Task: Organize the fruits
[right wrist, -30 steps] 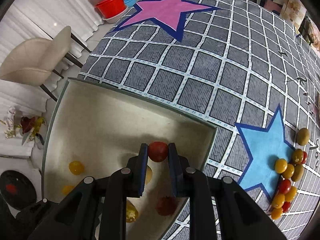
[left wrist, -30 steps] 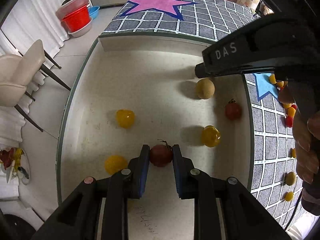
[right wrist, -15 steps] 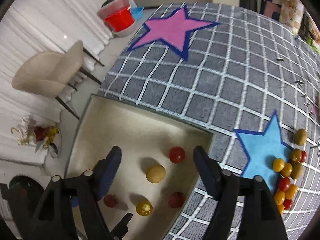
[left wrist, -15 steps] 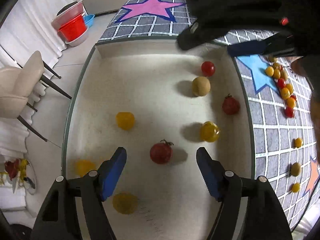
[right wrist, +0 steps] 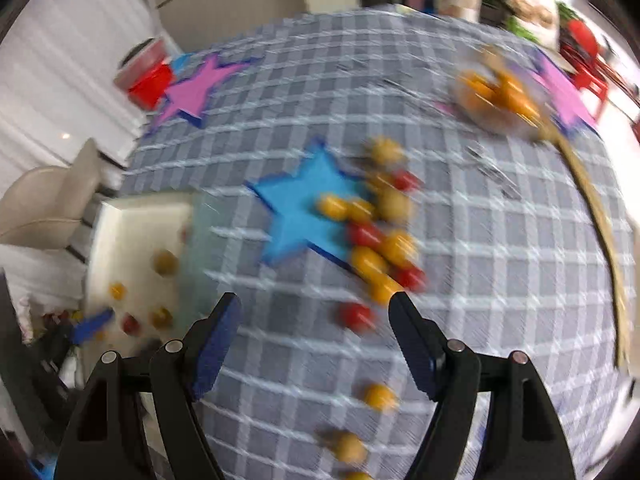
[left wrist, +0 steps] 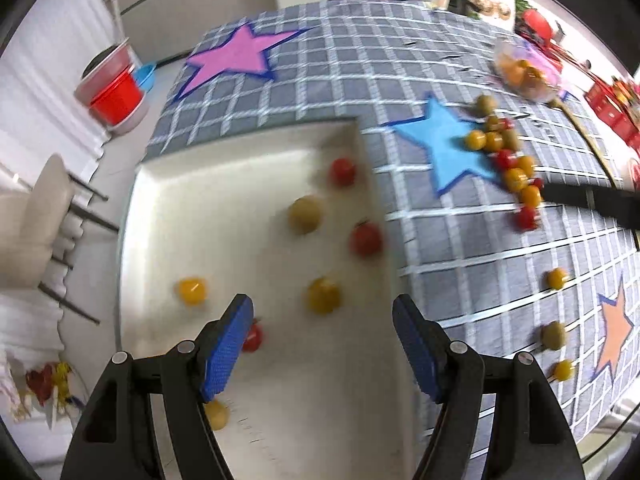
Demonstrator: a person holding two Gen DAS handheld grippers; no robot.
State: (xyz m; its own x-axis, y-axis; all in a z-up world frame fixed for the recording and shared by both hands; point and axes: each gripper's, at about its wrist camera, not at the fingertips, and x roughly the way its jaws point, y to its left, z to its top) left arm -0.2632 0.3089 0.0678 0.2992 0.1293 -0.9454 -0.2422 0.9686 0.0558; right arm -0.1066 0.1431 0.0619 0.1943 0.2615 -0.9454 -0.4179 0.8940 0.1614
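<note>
A white tray (left wrist: 168, 216) on the grey checked cloth holds several red, yellow and green-brown small fruits, among them a red tomato (left wrist: 366, 238) and a yellow one (left wrist: 323, 300). My left gripper (left wrist: 323, 354) is open and empty above the tray's near right side. A pile of loose fruits (left wrist: 508, 160) lies by the blue star (left wrist: 448, 144). In the blurred right wrist view my right gripper (right wrist: 314, 346) is open and empty over the cloth, just before that pile (right wrist: 380, 232) and a lone red tomato (right wrist: 355, 316). The tray (right wrist: 132, 240) lies at the left.
Single fruits lie scattered on the cloth at right (left wrist: 556, 278). A clear bowl of orange fruits (left wrist: 524, 74) stands at the far right. A beige chair (left wrist: 36, 220) and red tubs (left wrist: 116, 98) are beyond the table's left edge.
Both grippers opened and let go of their tomatoes into the tray. Both then swung right; the right gripper now faces the pile by the blue star.
</note>
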